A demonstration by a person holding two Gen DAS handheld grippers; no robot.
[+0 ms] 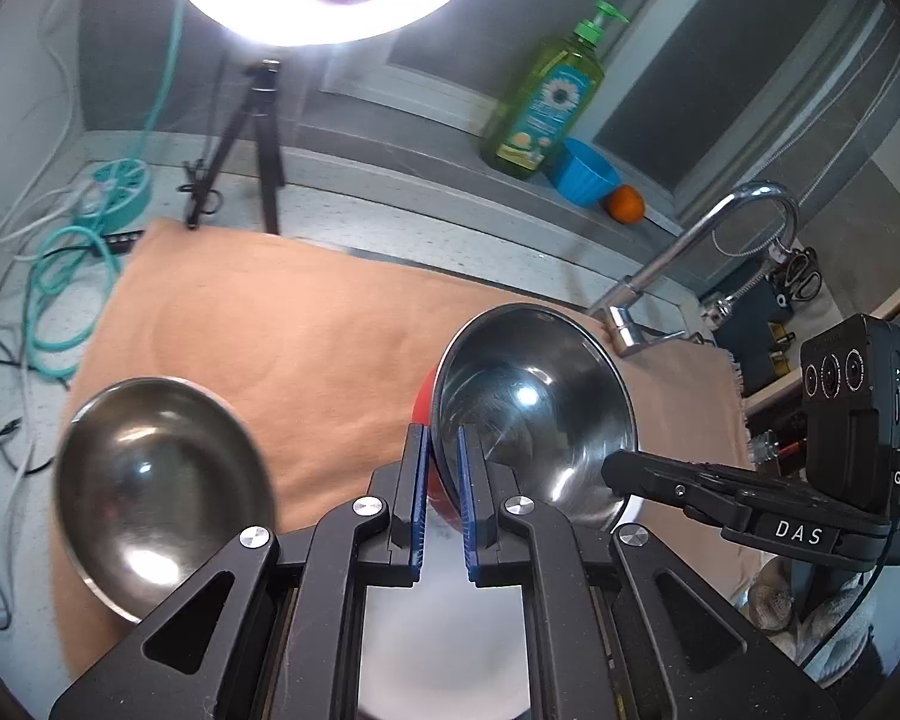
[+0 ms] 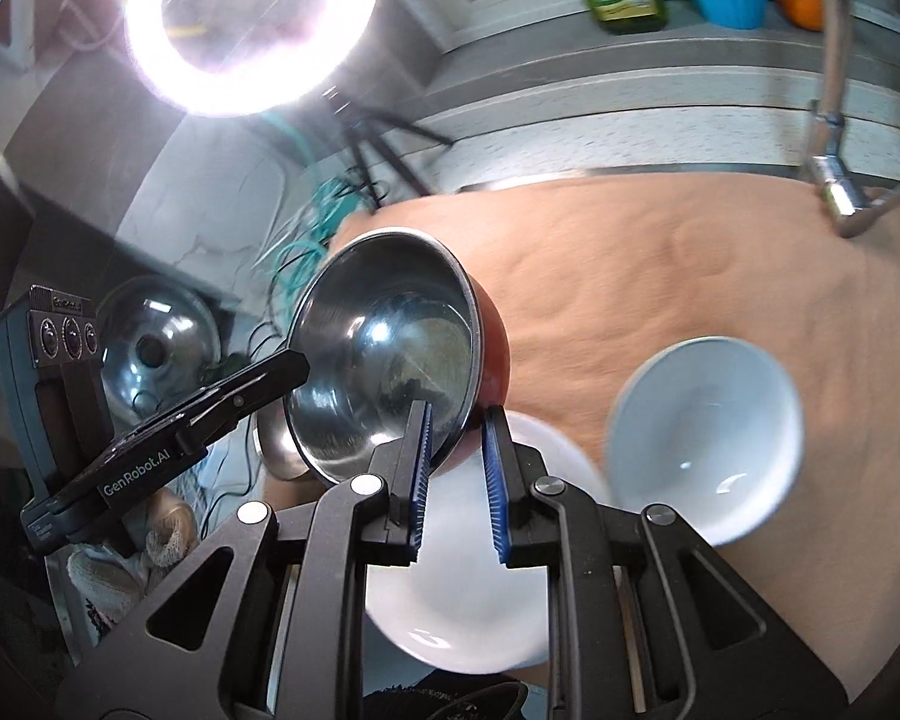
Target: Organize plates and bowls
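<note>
the round steel bowl with a red outside [image 1: 534, 408] is hanging tilted in the air above the peach-coloured cloth [image 1: 282, 324]. the left gripper [image 1: 444, 438] is pinching one side of its rim between the blue pads, and the right gripper [image 2: 457, 420] is pinching the opposite side. a second, plain steel bowl [image 1: 162, 492] is lying on the cloth to the left. under the right gripper a white ceramic plate [image 2: 468, 594] is resting, just beside a white ceramic bowl [image 2: 708, 438]. a chrome tap [image 1: 690, 264] is standing at the cloth's far edge.
</note>
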